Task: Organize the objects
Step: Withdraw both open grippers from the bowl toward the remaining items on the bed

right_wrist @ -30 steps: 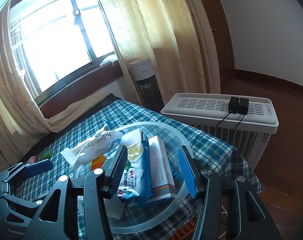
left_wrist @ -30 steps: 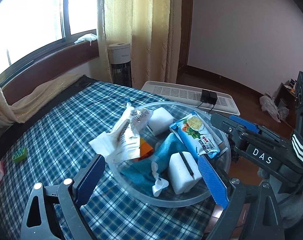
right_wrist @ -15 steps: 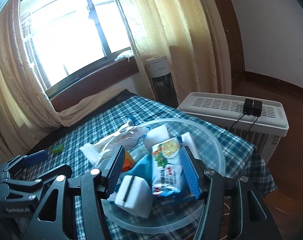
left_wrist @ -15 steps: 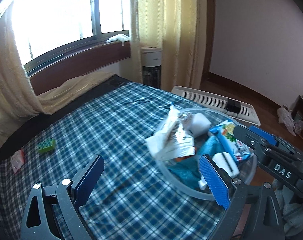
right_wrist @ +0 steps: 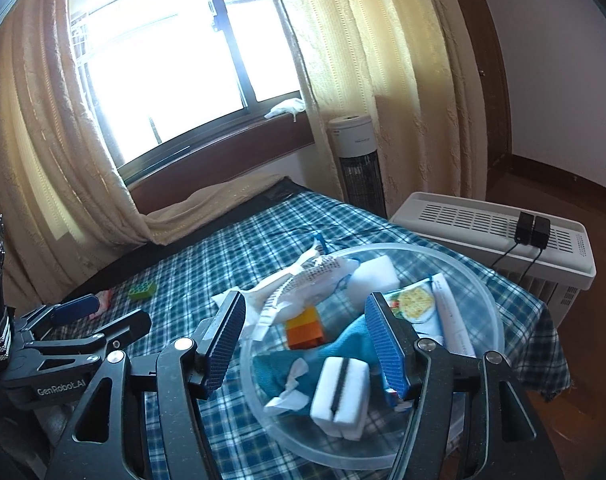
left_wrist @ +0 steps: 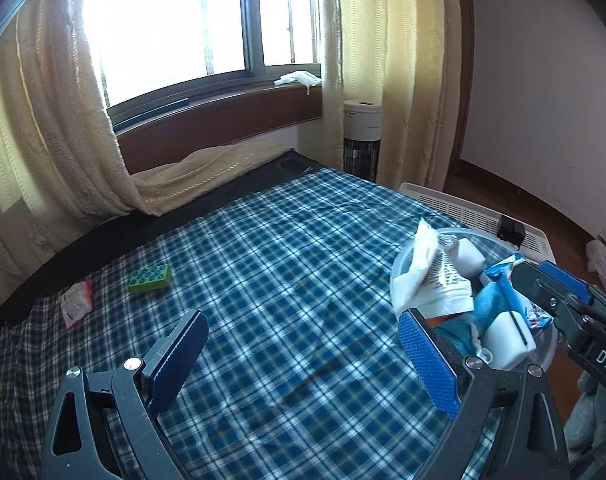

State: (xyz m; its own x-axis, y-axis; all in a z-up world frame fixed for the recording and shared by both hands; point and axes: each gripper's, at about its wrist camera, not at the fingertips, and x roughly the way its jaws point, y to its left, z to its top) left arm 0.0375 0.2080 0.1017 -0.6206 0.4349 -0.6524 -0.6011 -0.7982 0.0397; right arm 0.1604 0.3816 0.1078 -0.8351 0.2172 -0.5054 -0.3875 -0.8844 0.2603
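A clear plastic bowl (right_wrist: 295, 440) on the plaid bed holds a white pouch (right_wrist: 303, 284), a white sponge (right_wrist: 373, 274), an orange block (right_wrist: 305, 326), a teal cloth (right_wrist: 343, 344), a slotted white block (right_wrist: 341, 392) and a snack packet (right_wrist: 415, 304). My right gripper (right_wrist: 305, 342) hovers over the bowl with its jaws opening and its pads touching nothing. My left gripper (left_wrist: 303, 360) is open above bare bedspread, left of the bowl (left_wrist: 475, 234). A green block (left_wrist: 149, 278) and a red-and-white packet (left_wrist: 77, 300) lie farther left.
The plaid bedspread (left_wrist: 283, 280) ends at a dark edge under the window and curtains. A white heater (right_wrist: 495, 232) with two black adapters stands right of the bed. A tower fan (right_wrist: 357, 160) stands by the curtain.
The left gripper swung left, away from the bowl and toward the green block. The right gripper drew back and widened, and the snack packet that was between its jaws now lies in the bowl.
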